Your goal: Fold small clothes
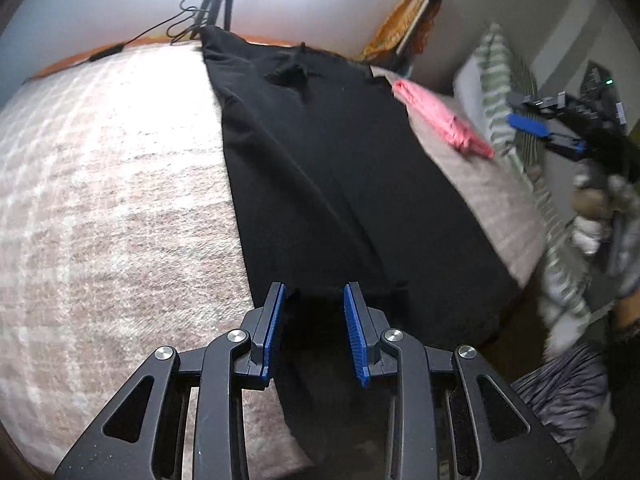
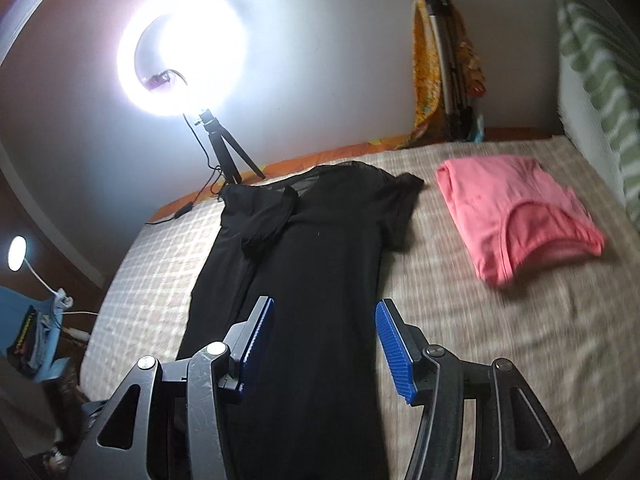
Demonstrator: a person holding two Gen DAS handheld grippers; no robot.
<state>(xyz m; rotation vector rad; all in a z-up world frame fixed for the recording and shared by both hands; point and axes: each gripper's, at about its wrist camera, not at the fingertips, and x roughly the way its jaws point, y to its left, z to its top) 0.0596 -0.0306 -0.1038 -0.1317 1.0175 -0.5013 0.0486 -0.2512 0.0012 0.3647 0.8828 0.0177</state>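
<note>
On the checked bedspread (image 2: 500, 320), the black garment (image 2: 312, 280) lies between each parted, empty tool (image 1: 315, 300) (image 2: 324, 312).

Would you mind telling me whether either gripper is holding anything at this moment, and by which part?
Nothing is held. The left gripper is open at the hem of the black garment; the right gripper is open above it.

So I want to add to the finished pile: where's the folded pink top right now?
The folded pink top lies on the bed, right of the spread black garment in the right wrist view, near the striped pillow.
</note>
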